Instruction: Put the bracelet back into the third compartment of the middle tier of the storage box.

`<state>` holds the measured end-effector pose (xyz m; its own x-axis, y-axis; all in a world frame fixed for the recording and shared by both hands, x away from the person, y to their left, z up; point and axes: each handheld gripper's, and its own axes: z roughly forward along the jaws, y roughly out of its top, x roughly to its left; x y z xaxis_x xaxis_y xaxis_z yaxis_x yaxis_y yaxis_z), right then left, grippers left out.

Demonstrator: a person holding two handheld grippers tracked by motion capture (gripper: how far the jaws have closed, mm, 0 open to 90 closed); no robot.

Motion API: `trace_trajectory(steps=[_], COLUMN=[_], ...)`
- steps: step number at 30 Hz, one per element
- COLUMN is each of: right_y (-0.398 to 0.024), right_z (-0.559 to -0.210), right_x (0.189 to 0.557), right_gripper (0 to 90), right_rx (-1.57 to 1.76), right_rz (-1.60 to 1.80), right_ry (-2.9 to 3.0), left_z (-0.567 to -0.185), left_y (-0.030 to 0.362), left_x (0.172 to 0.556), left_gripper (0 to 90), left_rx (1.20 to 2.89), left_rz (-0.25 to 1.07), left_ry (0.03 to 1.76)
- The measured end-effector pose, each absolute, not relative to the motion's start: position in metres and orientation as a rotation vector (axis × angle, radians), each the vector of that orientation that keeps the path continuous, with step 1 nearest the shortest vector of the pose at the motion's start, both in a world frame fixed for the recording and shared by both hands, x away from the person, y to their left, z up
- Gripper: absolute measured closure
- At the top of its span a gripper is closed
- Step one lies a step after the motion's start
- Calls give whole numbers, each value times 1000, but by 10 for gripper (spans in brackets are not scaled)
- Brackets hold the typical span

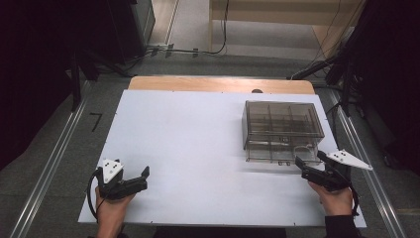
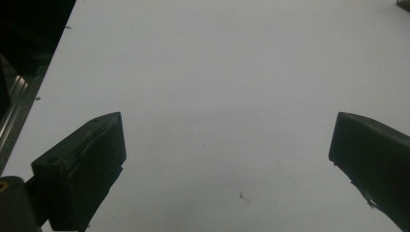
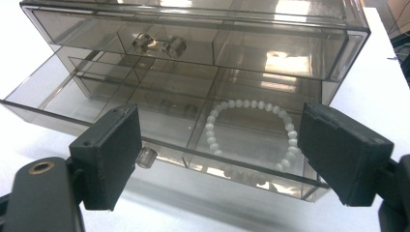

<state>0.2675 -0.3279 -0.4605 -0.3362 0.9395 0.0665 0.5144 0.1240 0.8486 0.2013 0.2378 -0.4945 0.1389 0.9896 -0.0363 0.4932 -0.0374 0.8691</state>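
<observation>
Near the right edge of the white surface (image 1: 198, 148) stands a clear smoky drawer box (image 1: 281, 130), its lower drawer (image 3: 159, 121) pulled out toward the person. In that drawer's right compartment lies a pale bead bracelet (image 3: 251, 135), just ahead of the right tool (image 3: 220, 154), whose jaws stand wide apart with nothing between the pads. The drawer's knob (image 3: 147, 157) sits just beside its left jaw. By the surface's near left corner, the left tool (image 1: 136, 181) rests with jaws apart, holding nothing.
</observation>
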Motion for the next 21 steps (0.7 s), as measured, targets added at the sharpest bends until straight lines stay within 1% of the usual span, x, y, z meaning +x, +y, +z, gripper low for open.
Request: trace_trajectory(steps=[10,21], right_y=[-334,-341], right_z=[-464,-468], right_x=[262,254], right_gripper=[110,110], right_rx=[1402,1422], right_rz=[1107,1084], right_ry=[1924,1930], left_z=[-495,-495], left_y=[237,237], left_x=[202,202], left_gripper=[0,0], left_rx=[1643,1644], left_rz=[809,808], left_ry=[1460,1460])
